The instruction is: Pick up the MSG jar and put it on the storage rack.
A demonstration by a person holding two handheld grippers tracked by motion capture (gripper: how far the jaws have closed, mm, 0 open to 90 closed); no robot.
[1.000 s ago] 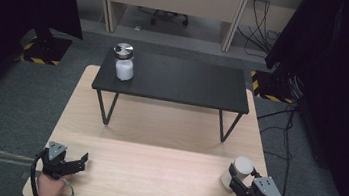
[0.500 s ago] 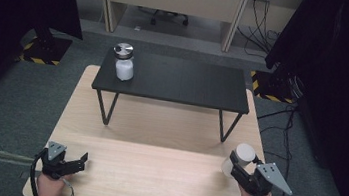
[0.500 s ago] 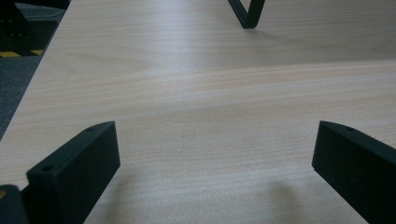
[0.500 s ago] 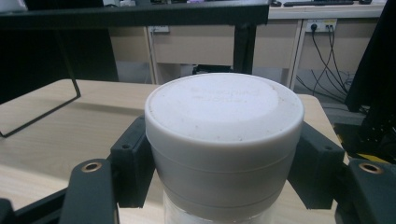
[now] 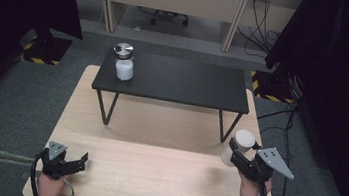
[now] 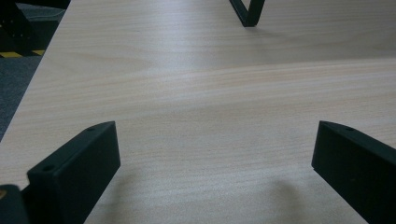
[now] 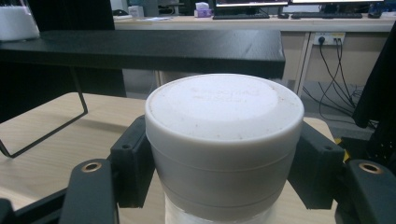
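My right gripper [image 5: 237, 153] is shut on a white-lidded jar [image 5: 238, 145] and holds it just above the right end of the light wooden table [image 5: 153, 171]. In the right gripper view the jar's white lid [image 7: 223, 121] sits between both black jaws, which press its sides. My left gripper [image 5: 75, 162] rests at the table's front left corner, open, with nothing between its jaws; bare wood [image 6: 215, 121] lies between them. A second white jar with a silver lid [image 5: 124, 62] stands on the left end of the black shelf [image 5: 189, 82].
The black shelf stands on thin metal legs [image 5: 106, 107] across the far half of the table. Dark curtains [image 5: 333, 57] flank both sides. Cables [image 5: 285, 121] trail on the floor at the right. Grey carpet [image 5: 5, 102] surrounds the table.
My right gripper has lifted the white-lidded jar and carried it forward, toward the shelf's right leg. The left gripper has barely moved.
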